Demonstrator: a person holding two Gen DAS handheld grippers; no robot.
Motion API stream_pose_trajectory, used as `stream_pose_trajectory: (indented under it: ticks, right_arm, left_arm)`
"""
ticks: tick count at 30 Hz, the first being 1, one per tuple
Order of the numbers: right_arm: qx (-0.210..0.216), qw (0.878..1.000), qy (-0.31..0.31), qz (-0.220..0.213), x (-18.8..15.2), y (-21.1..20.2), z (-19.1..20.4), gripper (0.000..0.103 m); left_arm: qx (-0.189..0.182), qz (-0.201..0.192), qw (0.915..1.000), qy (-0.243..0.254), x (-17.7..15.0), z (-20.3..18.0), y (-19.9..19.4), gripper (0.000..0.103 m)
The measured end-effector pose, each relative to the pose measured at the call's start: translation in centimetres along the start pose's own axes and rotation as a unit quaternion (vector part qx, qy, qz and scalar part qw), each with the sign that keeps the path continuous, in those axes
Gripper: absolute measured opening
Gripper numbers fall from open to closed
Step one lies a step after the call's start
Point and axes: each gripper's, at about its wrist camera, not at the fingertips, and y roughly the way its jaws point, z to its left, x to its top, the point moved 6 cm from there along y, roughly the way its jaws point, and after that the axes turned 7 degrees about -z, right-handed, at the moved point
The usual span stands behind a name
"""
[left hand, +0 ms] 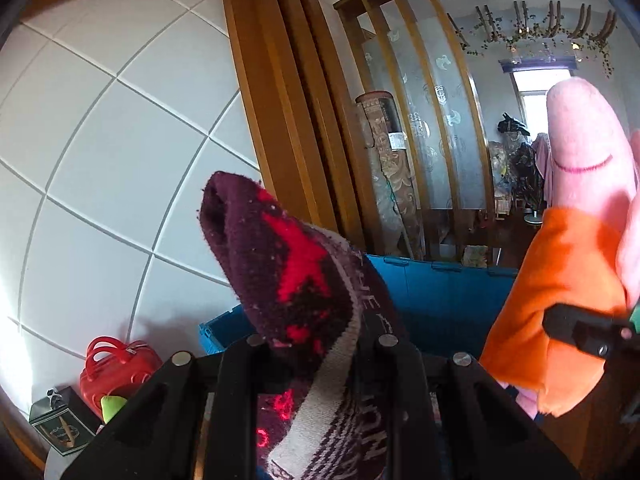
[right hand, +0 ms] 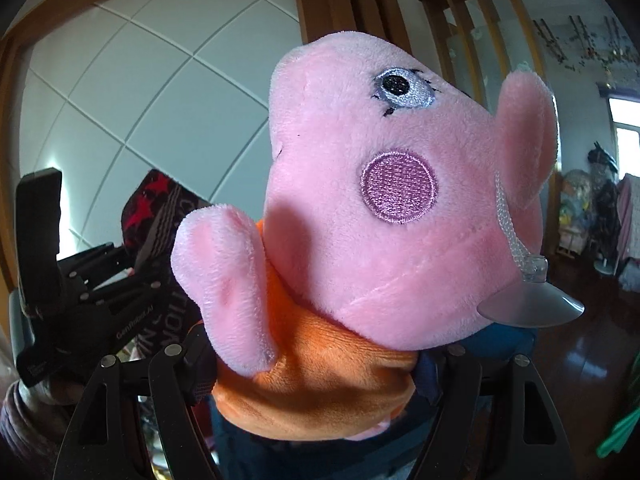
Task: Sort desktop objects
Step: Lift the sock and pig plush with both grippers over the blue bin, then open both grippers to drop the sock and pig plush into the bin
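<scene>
My left gripper (left hand: 316,354) is shut on a dark maroon sock (left hand: 288,264) with red stars and a grey striped band. The sock stands up out of the closed jaws. My right gripper (right hand: 316,364) is shut on a pink plush pig (right hand: 380,200), its fingers pressing the orange dress from both sides. A clear suction cup (right hand: 532,308) hangs from the pig's head on a cord. The left wrist view shows the plush pig (left hand: 580,152) at the right, held high beside the sock. In the right wrist view the left gripper (right hand: 124,264) with the sock (right hand: 160,200) is at the left.
A blue plastic crate (left hand: 440,292) stands open below and behind the sock. At lower left are a small red case (left hand: 116,364) and a dark green box (left hand: 60,420). A white tiled wall, wooden slats and a rolled carpet (left hand: 384,168) stand behind. A sleeve (right hand: 24,420) shows at lower left.
</scene>
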Motion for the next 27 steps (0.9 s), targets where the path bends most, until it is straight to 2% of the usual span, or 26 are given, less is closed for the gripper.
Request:
stream_pose_trajectory:
  ticks: [4,7,12,15,16,17,18,20,21,22,24,27]
  right_arm:
    - [-0.003,0.999,-0.012,0.037,-0.4,2.3,-5.3,0.078]
    - [-0.005,0.998,-0.014,0.061,-1.2,4.0,-7.7,0.078]
    - [-0.001,0.996,-0.013,0.086,-2.4,6.4,-9.1,0.079]
    - [0.002,0.995,-0.019,0.096,-2.6,7.9,-8.9,0.085]
    - [0.000,0.995,-0.023,0.099,-2.5,8.3,-8.9,0.091]
    - [-0.005,0.994,-0.026,0.104,-2.5,8.8,-9.0,0.096]
    - [-0.009,0.993,-0.028,0.112,-2.3,9.2,-9.0,0.096]
    - [-0.017,0.992,-0.023,0.122,-2.3,10.1,-10.0,0.096]
    - [-0.017,0.992,-0.015,0.123,-2.2,10.3,-10.2,0.096]
    - [-0.020,0.992,-0.011,0.122,-2.2,10.4,-10.4,0.097]
    - [-0.028,0.993,-0.015,0.110,-1.8,10.2,-10.4,0.100]
    - [-0.018,0.995,-0.009,0.101,-0.8,10.1,-10.7,0.101]
  left_arm:
    - [0.009,0.020,0.9997,-0.011,0.6,-1.7,3.3,0.021]
    - [0.011,0.032,0.9994,-0.007,-0.1,-2.8,4.7,0.021]
    - [0.012,0.057,0.9983,-0.006,-1.2,-3.3,6.6,0.022]
    - [0.017,0.065,0.9977,-0.009,-1.4,-3.2,7.7,0.025]
    - [0.020,0.068,0.9975,-0.006,-1.4,-3.1,7.9,0.033]
    - [0.025,0.068,0.9974,-0.002,-1.4,-3.1,8.1,0.045]
    - [0.032,0.064,0.9974,0.001,-1.2,-3.1,8.3,0.055]
    - [0.064,0.043,0.9970,0.004,-0.7,-2.9,8.1,0.097]
    - [0.079,0.030,0.9964,0.004,-0.5,-2.7,7.7,0.103]
    - [0.085,0.020,0.9962,0.005,-0.2,-2.6,7.5,0.103]
    - [0.082,0.023,0.9964,0.004,0.0,-2.5,7.6,0.103]
    - [0.086,0.026,0.9959,-0.007,-0.1,-1.9,7.9,0.103]
